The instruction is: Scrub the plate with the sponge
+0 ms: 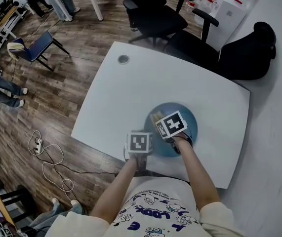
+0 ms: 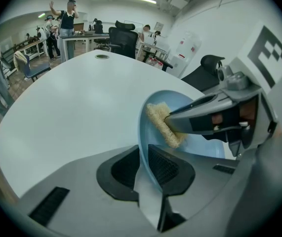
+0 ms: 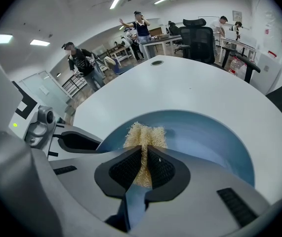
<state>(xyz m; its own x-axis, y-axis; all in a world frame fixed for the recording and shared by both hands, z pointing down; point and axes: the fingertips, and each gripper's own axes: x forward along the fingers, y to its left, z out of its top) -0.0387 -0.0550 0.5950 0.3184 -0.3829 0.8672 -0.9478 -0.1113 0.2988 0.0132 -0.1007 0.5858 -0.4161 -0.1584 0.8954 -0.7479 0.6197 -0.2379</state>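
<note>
Found a blue plate (image 1: 189, 118) on the near right part of a white counter (image 1: 126, 93), close to the near edge. From the left gripper view, saw it tipped up on edge, hollow face turned right.

Logged the left claw (image 2: 148, 168) as clamped on the plate's near-left rim, one pad on each face, with the rim running straight down between the pads.

Logged the right claw (image 3: 143, 168) as closed on a pale yellow, fibrous sponge (image 3: 144, 132). Noted the sponge squeezed thin between the pads and fanning out wider past the tips. Placed the sponge inside the plate's hollow, against the inner face toward the left side, just beside the left claw's grip. From the left gripper view, saw the same sponge lying flat on the blue surface below the upper rim, with the right claw reaching in from the right.

In the head view, saw both claws side by side over the plate's near-left part, with bare forearms (image 1: 195, 172) coming in from the near edge.

Elsewhere: a round grommet (image 1: 123, 59) in the counter's far left corner, black office chairs (image 1: 153, 14) beyond the far edge, and white cables (image 1: 49, 157) looped on the wooden floor (image 1: 71, 83) to the left.
</note>
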